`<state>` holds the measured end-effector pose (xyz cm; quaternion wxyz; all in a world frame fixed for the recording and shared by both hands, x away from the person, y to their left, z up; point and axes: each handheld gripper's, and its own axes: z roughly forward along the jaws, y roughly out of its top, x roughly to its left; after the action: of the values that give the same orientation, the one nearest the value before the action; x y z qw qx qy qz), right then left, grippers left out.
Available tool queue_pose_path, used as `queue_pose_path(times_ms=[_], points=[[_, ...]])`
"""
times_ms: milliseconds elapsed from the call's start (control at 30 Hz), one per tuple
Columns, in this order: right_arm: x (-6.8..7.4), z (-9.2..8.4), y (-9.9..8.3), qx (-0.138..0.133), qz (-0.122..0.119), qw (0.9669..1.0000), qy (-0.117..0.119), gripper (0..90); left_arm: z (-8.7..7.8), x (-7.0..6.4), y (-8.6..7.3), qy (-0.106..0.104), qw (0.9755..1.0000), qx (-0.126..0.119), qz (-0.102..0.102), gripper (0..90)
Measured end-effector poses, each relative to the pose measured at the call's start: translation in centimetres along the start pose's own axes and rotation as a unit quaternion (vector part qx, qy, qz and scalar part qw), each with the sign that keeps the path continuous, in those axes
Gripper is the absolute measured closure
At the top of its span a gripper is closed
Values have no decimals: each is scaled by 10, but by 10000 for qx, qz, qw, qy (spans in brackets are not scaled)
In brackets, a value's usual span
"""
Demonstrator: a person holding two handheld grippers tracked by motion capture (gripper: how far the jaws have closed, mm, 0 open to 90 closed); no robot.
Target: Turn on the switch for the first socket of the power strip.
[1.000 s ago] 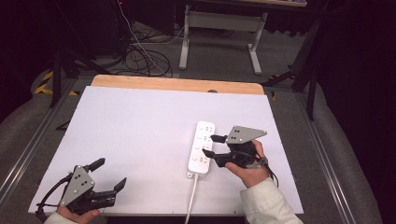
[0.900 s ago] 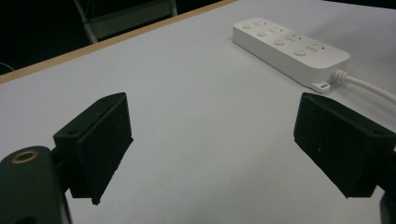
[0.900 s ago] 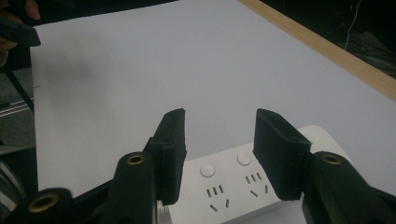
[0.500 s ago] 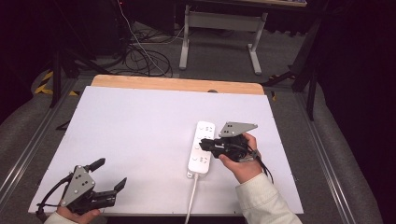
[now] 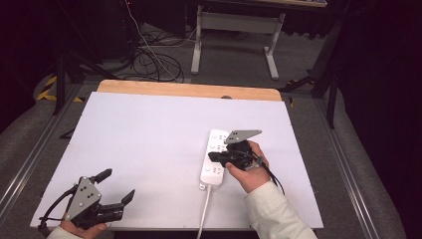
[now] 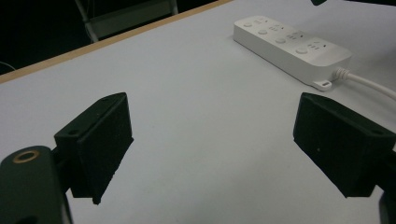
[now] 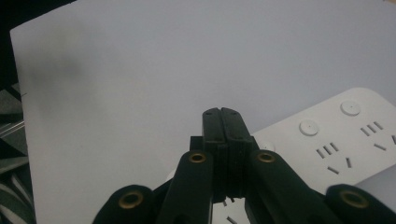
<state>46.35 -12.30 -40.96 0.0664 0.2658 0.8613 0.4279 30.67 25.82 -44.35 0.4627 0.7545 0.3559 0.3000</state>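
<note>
A white power strip [image 5: 215,149] lies on the white table top [image 5: 149,134], right of centre, its cord [image 5: 204,214] running off the near edge. My right gripper [image 5: 213,157] is shut with nothing between its jaws, its tip low over the strip's near half. In the right gripper view the closed jaws [image 7: 222,114] point across the strip [image 7: 345,135], with round buttons and sockets beside them. My left gripper [image 5: 117,186] rests open at the near left corner. In the left gripper view its jaws [image 6: 219,135] stand wide apart over bare table, the strip [image 6: 289,44] farther off.
A wooden strip [image 5: 189,89] edges the table's far side. Beyond it stand a metal desk frame [image 5: 234,35] and tangled cables [image 5: 154,59] on the floor. Metal rails run along both sides of the table.
My right gripper has gone from open to shut and moved left over the power strip. The left gripper has stayed in place.
</note>
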Motion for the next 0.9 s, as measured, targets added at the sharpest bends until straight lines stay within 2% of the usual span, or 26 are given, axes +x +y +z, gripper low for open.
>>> queue_pose_path(times_ms=[267, 900], points=[[-2, 13, -1, 380, -54, 9993, -27, 900, 0, 0, 0, 10, 10000, 17, -15, 125], [-3, 32, -4, 825, -199, 9963, -137, 900, 1, 0, 0, 29, 10000, 41, 13, 125]])
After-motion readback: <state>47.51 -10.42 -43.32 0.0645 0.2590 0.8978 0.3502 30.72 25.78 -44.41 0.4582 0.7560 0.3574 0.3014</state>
